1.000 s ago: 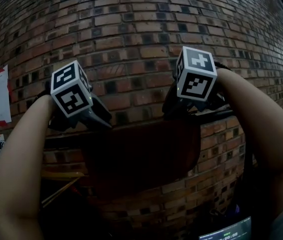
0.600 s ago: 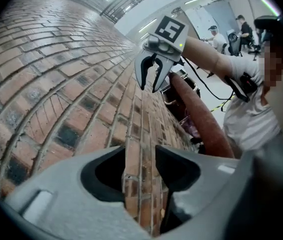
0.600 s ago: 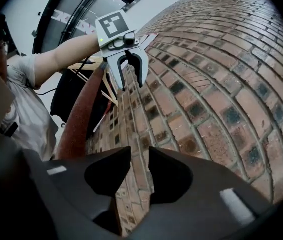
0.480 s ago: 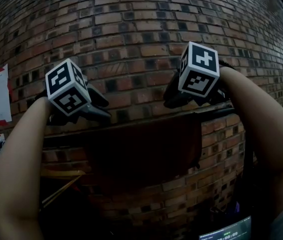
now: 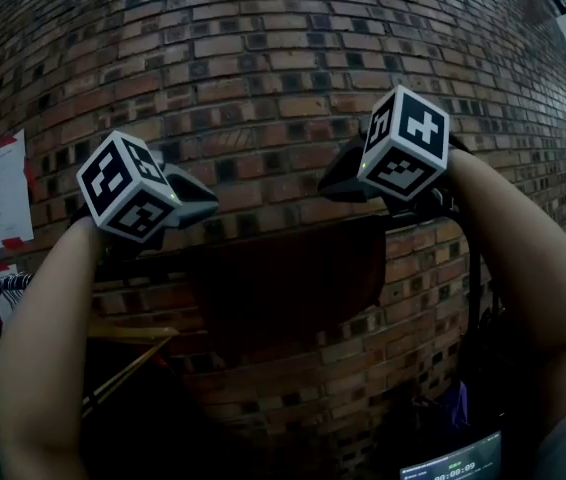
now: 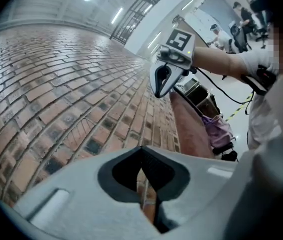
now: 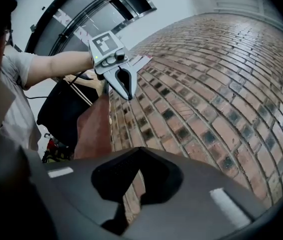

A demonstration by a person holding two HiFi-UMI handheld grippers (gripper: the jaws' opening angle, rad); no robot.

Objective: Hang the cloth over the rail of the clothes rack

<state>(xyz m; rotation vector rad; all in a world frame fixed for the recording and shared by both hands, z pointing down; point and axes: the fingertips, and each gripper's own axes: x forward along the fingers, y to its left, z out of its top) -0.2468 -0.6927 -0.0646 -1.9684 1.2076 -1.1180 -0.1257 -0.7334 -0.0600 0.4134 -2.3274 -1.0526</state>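
lift the grey left hand-held gripper (image 5: 198, 208) and dark right hand-held gripper (image 5: 335, 180), both shut tight on nothing, straight away from the dark red-brown cloth (image 5: 288, 283) draped over the thin black rail (image 5: 418, 218) mid-frame, without snagging its top edge.

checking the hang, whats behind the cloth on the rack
A brick wall shows all around the dark red cloth. The bricks directly behind it are covered.

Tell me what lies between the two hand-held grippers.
Head view: only brick wall between left hand-held gripper and right hand-held gripper; the cloth hangs just below.
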